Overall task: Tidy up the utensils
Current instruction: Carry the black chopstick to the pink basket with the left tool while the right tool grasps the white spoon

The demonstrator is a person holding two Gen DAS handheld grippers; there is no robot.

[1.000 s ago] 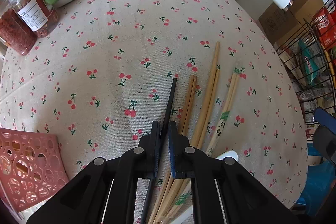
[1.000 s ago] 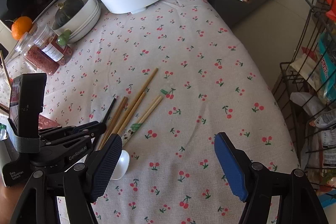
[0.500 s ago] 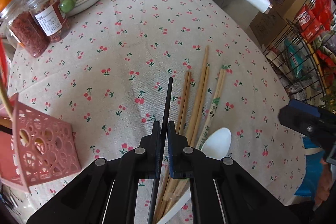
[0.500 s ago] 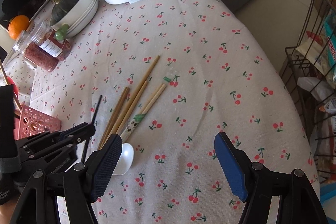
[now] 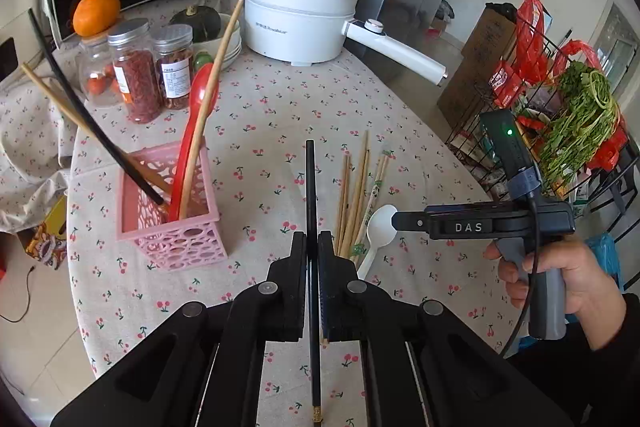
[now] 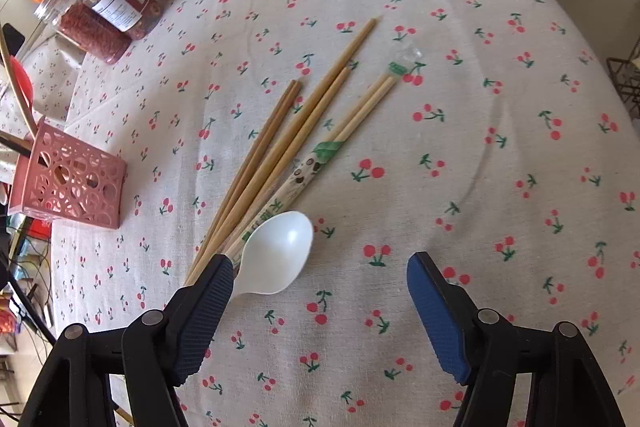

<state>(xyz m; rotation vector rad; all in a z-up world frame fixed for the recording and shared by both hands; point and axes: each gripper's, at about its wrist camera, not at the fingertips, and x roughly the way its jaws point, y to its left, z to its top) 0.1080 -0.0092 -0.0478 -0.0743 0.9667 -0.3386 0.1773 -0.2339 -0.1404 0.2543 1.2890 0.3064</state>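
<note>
My left gripper (image 5: 312, 241) is shut on a black chopstick (image 5: 310, 183) and holds it above the table. A pink perforated basket (image 5: 176, 227) stands to its left with a red spoon (image 5: 192, 131), a black chopstick and wooden chopsticks in it; it also shows in the right wrist view (image 6: 68, 183). Several wooden chopsticks (image 6: 288, 139) and a white spoon (image 6: 276, 255) lie on the cherry-print cloth. My right gripper (image 6: 320, 267) is open and empty just above the cloth, its left finger next to the white spoon; it also shows in the left wrist view (image 5: 396, 221).
At the back stand a white electric pot (image 5: 300, 23) with a long handle, jars of red spice (image 5: 138, 83), a bowl stack with a squash (image 5: 208, 31) and an orange. A wire rack (image 5: 560, 131) with greens and packets stands right of the table.
My left gripper has lifted the black chopstick off the table and pulled back and up. My right gripper has dropped closer to the white spoon and wooden chopsticks.
</note>
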